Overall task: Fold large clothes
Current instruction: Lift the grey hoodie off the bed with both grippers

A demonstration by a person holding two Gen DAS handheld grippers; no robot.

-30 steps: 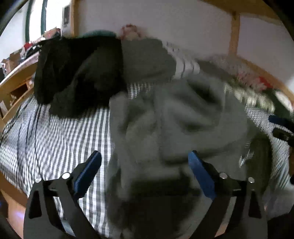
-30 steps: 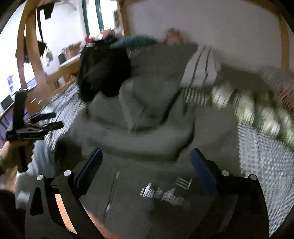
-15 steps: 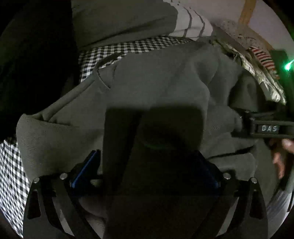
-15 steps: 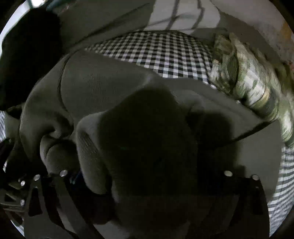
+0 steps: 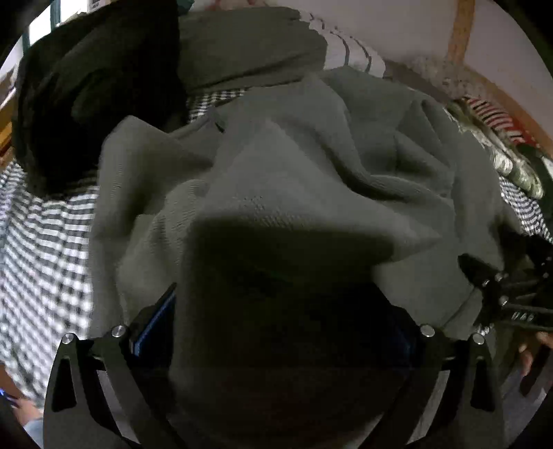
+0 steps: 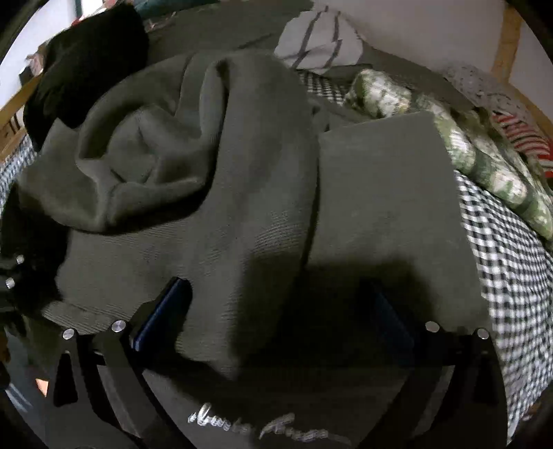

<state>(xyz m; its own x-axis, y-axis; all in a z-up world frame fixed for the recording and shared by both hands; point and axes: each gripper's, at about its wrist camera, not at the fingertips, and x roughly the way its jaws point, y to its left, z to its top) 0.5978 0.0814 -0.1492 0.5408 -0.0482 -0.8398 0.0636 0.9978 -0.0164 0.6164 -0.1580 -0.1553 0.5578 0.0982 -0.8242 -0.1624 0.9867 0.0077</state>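
A large grey sweatshirt point(image 5: 293, 179) lies bunched on the checked bed sheet point(image 5: 45, 241). It fills both views, and in the right wrist view point(image 6: 242, 193) silver lettering shows near its front edge. My left gripper point(image 5: 280, 311) is open, its blue-padded fingers wide apart with a thick fold of the sweatshirt lying between them. My right gripper point(image 6: 276, 307) is open too, with a fold of the same sweatshirt draped between its fingers. The right gripper also shows at the right edge of the left wrist view point(image 5: 501, 293).
A black garment point(image 5: 86, 86) lies at the back left. A grey and white striped garment point(image 5: 276, 45) lies against the wall. A green patterned cloth point(image 6: 466, 145) and a red striped cloth point(image 6: 522, 138) lie at the right. A wooden bed frame point(image 5: 459, 31) stands behind.
Both grippers dropped from above the bed down onto the sweatshirt. Since half a second ago they have drawn back a little, and the cloth is more bunched between the fingers.
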